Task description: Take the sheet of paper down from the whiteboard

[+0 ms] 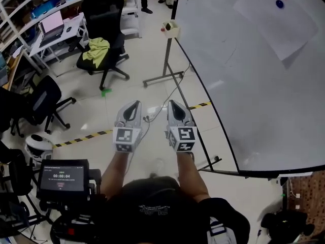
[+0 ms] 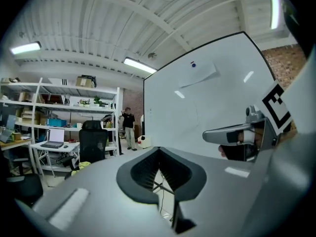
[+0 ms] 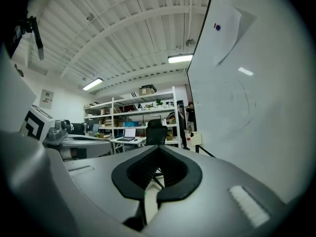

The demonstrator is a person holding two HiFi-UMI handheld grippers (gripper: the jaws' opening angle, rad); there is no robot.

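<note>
A white sheet of paper (image 1: 277, 18) hangs on the whiteboard (image 1: 254, 95) at the upper right, pinned by a blue magnet (image 1: 280, 4) with a small red mark above it. The same sheet (image 2: 198, 74) sits high on the board in the left gripper view, and the sheet (image 3: 228, 28) shows far up in the right gripper view. My left gripper (image 1: 131, 106) and right gripper (image 1: 174, 105) are held side by side over the floor, both shut and empty, well short of the paper.
The whiteboard stands on a metal frame (image 1: 165, 65) with feet on the floor. A black office chair (image 1: 104, 29) with a yellow-green cloth, desks and shelves fill the left. Yellow-black tape (image 1: 84, 136) crosses the floor. A person (image 2: 128, 127) stands far off.
</note>
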